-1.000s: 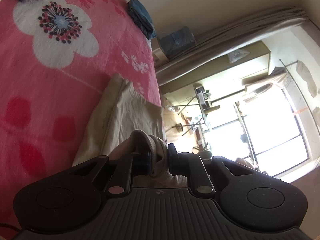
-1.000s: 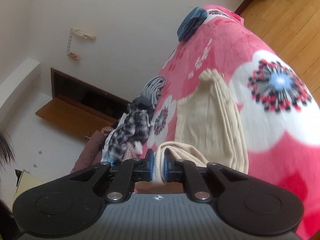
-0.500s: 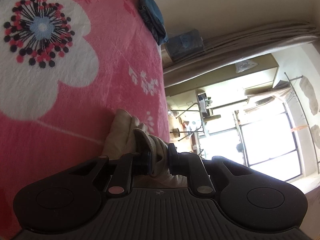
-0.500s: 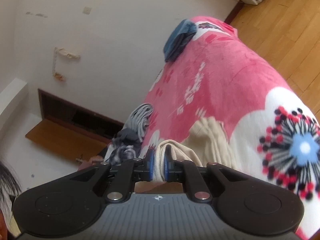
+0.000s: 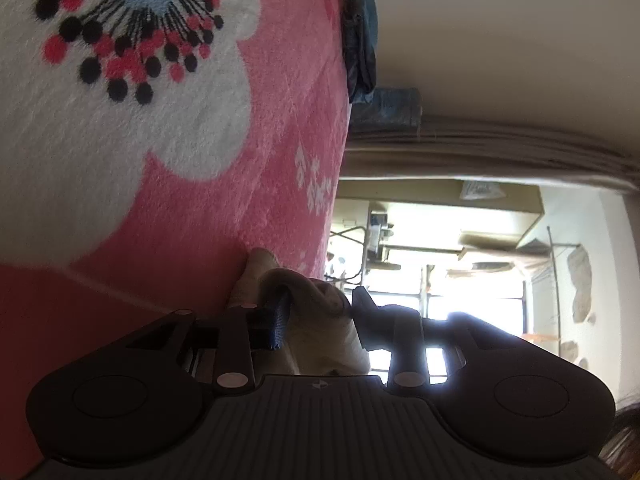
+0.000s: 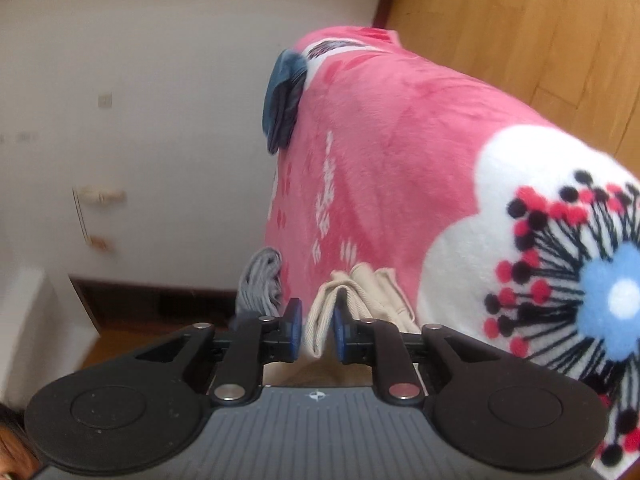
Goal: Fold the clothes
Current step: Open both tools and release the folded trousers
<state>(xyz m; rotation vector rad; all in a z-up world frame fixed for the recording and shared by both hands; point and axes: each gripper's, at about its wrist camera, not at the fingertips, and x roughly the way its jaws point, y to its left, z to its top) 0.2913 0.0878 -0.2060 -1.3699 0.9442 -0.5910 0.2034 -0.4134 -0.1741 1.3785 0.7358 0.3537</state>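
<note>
I see the bed [image 6: 400, 140] covered by a pink fleece blanket [image 5: 260, 184] printed with big white flowers that have blue centres and black and red dots. A beige garment [image 6: 376, 292] lies bunched on the blanket close to my cameras. At the bed's far end, by the wall, a blue folded item [image 6: 282, 100] rests on the blanket. A grey striped cloth [image 6: 260, 280] sits at the bed's edge, just beside the beige garment.
</note>
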